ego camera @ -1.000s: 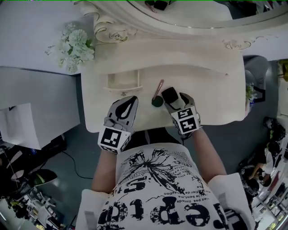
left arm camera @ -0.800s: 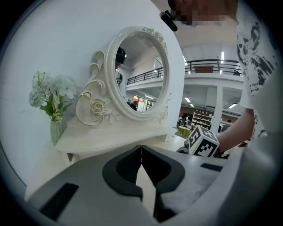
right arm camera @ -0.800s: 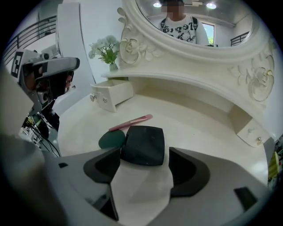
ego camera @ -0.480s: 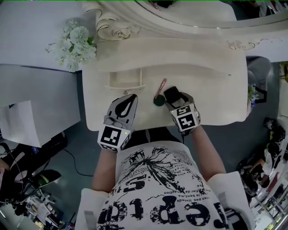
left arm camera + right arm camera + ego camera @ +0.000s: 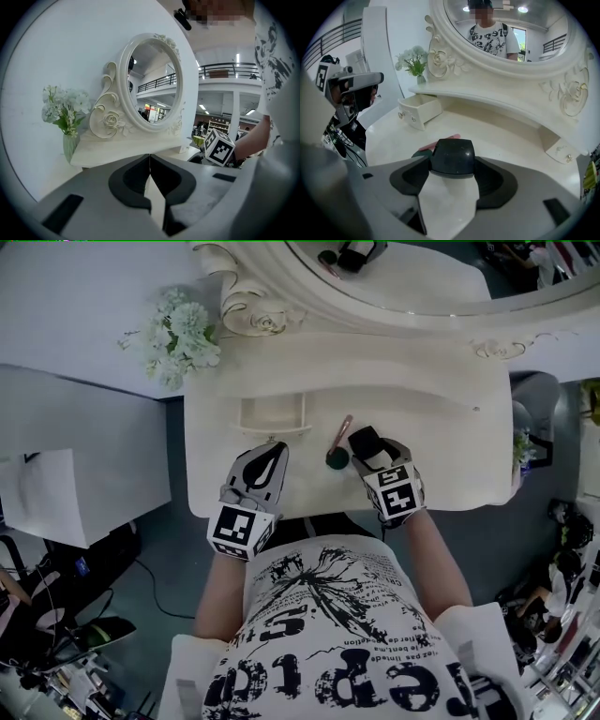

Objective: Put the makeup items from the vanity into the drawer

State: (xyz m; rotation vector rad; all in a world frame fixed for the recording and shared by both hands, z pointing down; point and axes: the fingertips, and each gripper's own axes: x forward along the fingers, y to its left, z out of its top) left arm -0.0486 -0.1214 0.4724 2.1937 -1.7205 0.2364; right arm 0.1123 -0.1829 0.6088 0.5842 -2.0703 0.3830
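On the cream vanity top (image 5: pixel 441 427) my right gripper (image 5: pixel 367 448) is shut on a black compact (image 5: pixel 362 440); in the right gripper view the compact (image 5: pixel 452 157) sits clamped between the two jaws. Just left of it lie a pink stick (image 5: pixel 339 431) and a dark green round item (image 5: pixel 337 459), which also show beyond the jaws as the pink stick (image 5: pixel 449 137) and green item (image 5: pixel 422 153). A small drawer (image 5: pixel 272 414) stands pulled open at the vanity's left. My left gripper (image 5: pixel 267 456) is shut and empty just in front of the drawer, jaws together (image 5: pixel 150 174).
The oval mirror (image 5: pixel 412 277) in its carved frame rises at the back of the vanity. A vase of white flowers (image 5: pixel 178 338) stands off the left corner. A second small drawer with knobs (image 5: pixel 562 152) is shut at the right. The person's torso is against the vanity's front edge.
The head view has slid a little, so the vanity sits further right in frame. Both grippers keep their places over the vanity; the right one still holds the compact.
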